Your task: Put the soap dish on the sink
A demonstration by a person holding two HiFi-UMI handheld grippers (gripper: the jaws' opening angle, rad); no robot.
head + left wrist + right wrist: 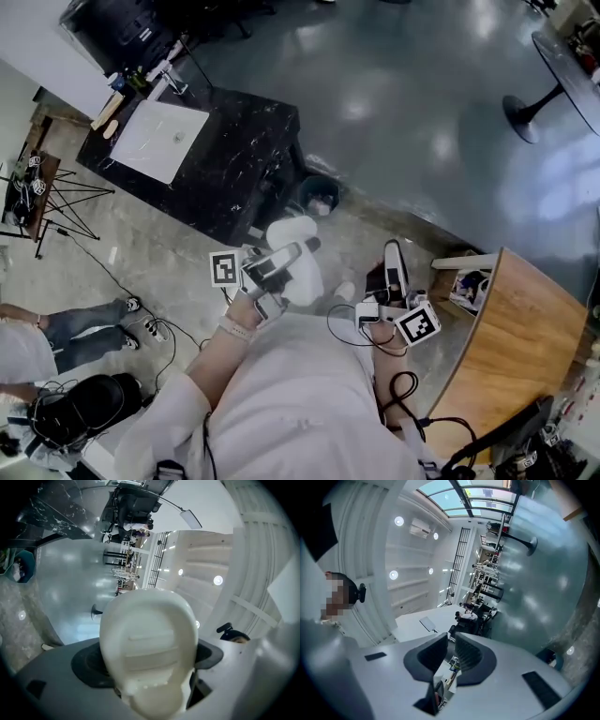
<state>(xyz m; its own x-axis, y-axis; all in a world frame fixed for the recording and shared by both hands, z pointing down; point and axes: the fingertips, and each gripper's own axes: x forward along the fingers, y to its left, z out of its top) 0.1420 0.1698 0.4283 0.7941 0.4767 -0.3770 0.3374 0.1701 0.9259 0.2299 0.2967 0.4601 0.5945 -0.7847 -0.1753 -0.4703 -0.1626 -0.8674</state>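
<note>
I'm mid-carry: my left gripper (277,265) pinches the white soap dish (149,641), well apart from the sink (141,150). My right gripper (395,251) is pressed together, empty. Next I'd carry the dish over to the sink and lower it.

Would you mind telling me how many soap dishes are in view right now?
1. The soap dish is clamped in the fingers of the left gripper, well away from the sink. Others could be hidden.
</note>
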